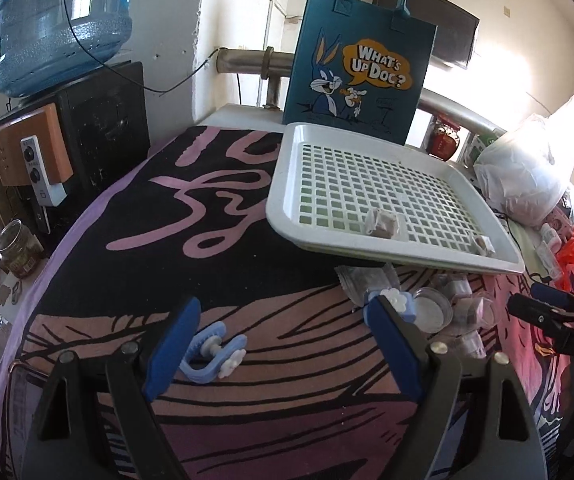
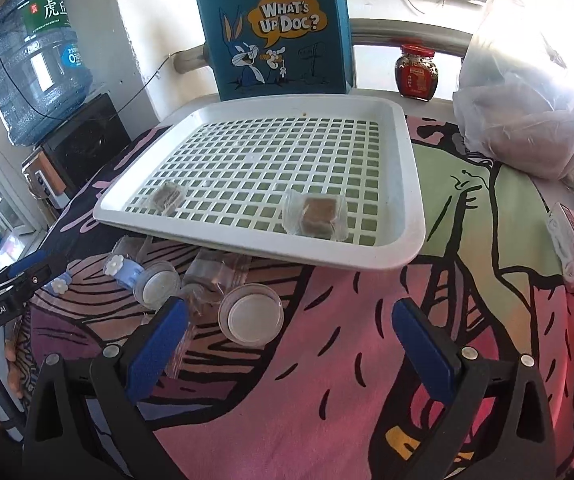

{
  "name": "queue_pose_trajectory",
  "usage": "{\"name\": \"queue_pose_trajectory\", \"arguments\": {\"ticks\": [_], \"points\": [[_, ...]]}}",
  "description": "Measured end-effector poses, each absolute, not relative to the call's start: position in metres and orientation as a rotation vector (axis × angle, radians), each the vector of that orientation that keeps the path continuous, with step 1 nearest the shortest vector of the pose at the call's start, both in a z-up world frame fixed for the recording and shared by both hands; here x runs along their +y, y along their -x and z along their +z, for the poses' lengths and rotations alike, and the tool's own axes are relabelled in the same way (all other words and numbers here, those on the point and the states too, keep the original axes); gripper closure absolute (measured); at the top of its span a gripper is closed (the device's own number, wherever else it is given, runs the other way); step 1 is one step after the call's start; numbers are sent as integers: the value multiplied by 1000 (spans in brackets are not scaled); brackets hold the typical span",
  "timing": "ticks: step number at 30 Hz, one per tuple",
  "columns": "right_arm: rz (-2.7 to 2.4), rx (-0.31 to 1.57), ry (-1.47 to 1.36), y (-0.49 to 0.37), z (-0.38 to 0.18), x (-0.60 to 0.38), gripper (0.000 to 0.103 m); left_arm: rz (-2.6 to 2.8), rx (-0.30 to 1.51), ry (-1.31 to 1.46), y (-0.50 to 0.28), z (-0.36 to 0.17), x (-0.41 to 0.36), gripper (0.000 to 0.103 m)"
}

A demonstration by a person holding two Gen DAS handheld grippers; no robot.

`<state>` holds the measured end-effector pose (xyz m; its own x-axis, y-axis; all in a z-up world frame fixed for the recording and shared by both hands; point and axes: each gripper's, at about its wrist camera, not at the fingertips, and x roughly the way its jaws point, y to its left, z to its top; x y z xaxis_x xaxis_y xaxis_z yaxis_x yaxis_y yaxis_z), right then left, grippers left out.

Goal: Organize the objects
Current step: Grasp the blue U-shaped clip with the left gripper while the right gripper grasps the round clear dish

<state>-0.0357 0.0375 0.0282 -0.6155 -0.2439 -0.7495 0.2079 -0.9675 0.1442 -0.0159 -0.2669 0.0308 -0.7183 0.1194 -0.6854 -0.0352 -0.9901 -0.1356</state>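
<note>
Grippers hover over the patterned cloth [image 2: 327, 380], left gripper [image 1: 283, 344] and right gripper [image 2: 287, 340] both spread wide, holding nothing. Two wrapped brown cubes [image 2: 319, 214] lie in the white tray [image 2: 411, 184].

Two wrapped brown cubes [image 2: 319, 212] in white grid tray [image 2: 391, 256]; clips, lids alongside.

The tray [image 2: 403, 184] is white, smooth, matt plastic with a perforated grid floor. Under it lies a printed cloth [image 2: 327, 380], soft and matt. Behind the tray stands a felt-like teal bag [image 2: 279, 32]; beside that bag, a glossy glass jar [image 2: 415, 72]. Near the tray's front edge sit clear glossy plastic lids [image 2: 251, 314].
</note>
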Motion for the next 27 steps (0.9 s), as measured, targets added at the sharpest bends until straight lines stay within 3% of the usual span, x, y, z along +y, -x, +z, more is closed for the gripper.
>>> {"name": "queue_pose_trajectory", "arguments": {"ticks": [5,11,13,15,17,19,20,21,24,27], "points": [[-2616,17,-1254,35,16,27,4,2845,-180,1268,23,12,-274,18],[-2615,121,-1304,38,3,15,15,2794,-205,1314,24,7,-273,22],[-2625,104,-1304,38,4,18,21,2787,-205,1304,24,8,-272,30],[-2634,70,-1297,38,5,23,29,2770,-212,1284,23,8,-272,64],[-2640,74,-1295,39,6,23,36,2729,-231,1272,25,7,-272,77],[-2647,91,-1284,38,7,22,53,2680,-219,1256,25,7,-267,77],[-2641,90,-1273,37,8,21,70,2641,-215,1244,25,7,-263,77],[-2640,89,-1269,37,9,20,78,2605,-215,1232,25,7,-258,77],[-2627,61,-1262,37,9,22,93,2549,-161,1204,21,8,-240,77],[-2607,14,-1256,38,10,25,95,2561,-118,1154,15,14,-227,77]]}}
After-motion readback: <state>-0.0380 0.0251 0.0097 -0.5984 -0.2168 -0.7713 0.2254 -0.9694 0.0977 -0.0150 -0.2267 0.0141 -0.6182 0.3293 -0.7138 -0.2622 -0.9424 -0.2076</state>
